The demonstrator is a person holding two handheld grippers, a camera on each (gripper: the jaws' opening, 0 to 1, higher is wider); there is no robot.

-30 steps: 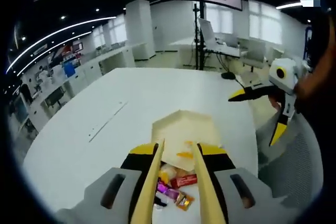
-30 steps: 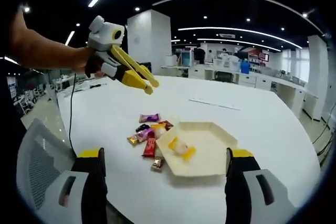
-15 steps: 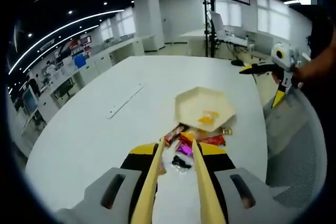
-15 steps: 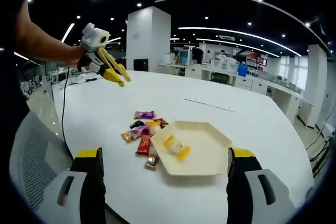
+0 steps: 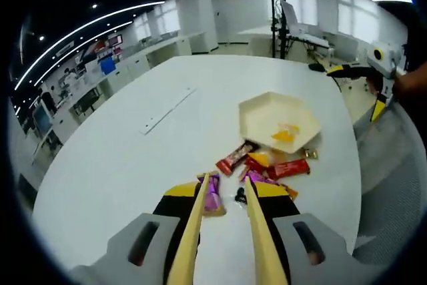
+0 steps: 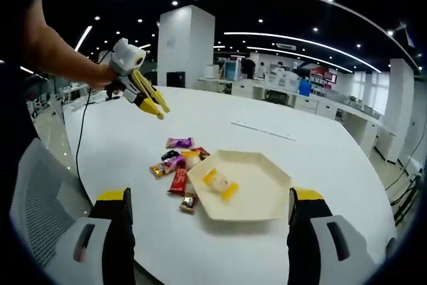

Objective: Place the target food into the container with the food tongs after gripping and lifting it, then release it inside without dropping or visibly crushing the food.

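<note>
A cream hexagonal tray (image 5: 265, 110) lies on the white table (image 5: 120, 158) and holds yellow-wrapped candy (image 5: 285, 133). Several wrapped candies (image 5: 273, 167) lie loose beside it, and a purple one (image 5: 213, 199) rests by the left tong tip. My left gripper (image 5: 225, 195) is shut on the food tongs (image 5: 192, 231). Their two beige arms stand apart with nothing between the tips, above the table short of the pile. In the right gripper view the left gripper (image 6: 150, 98) hovers beyond the pile (image 6: 175, 165), and the tray (image 6: 260, 188) is ahead. My right gripper (image 6: 208, 197) is wide open and holds nothing.
The right gripper (image 5: 375, 71) hangs off the table's far right edge, held by a hand. A mesh chair (image 6: 40, 198) stands at the near left. A thin strip (image 5: 167, 108) lies on the table. Desks and a monitor stand fill the background.
My left gripper has pulled back from over the tray to the near side of the candy pile, its tongs still empty. The right gripper stays open, almost unmoved.
</note>
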